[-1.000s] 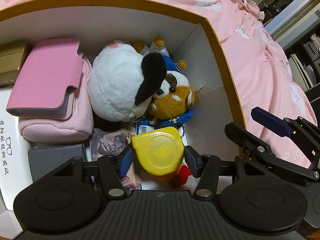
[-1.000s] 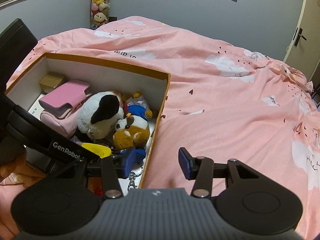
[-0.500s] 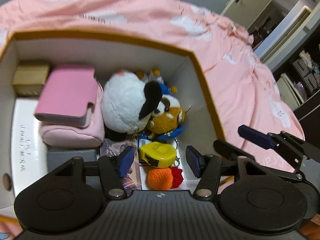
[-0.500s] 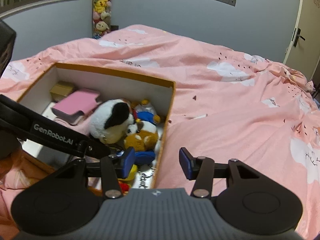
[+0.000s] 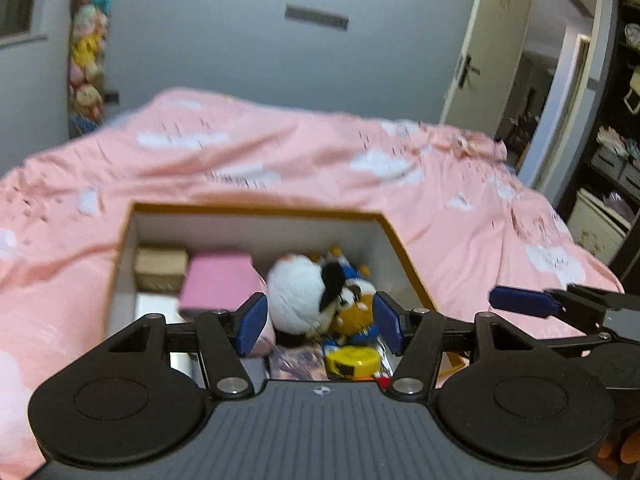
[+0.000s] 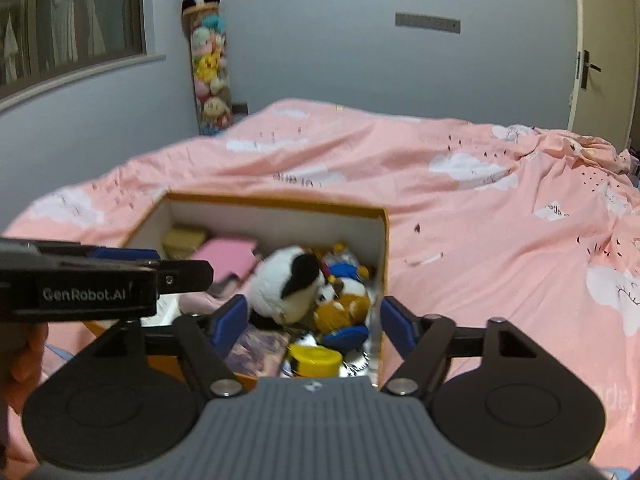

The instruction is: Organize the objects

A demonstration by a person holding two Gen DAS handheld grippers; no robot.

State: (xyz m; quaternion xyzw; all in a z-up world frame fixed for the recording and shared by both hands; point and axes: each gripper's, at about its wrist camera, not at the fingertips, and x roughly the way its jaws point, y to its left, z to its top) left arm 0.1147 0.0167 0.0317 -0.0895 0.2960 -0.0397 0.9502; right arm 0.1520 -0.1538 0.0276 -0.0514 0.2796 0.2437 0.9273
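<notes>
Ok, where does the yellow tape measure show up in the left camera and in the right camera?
Left wrist: the tape measure sits low and centre, at the near end of the box, under the brown plush.
Right wrist: the tape measure is low and centre, below the brown plush.
Shared landmark: the white and black plush beyond it.
</notes>
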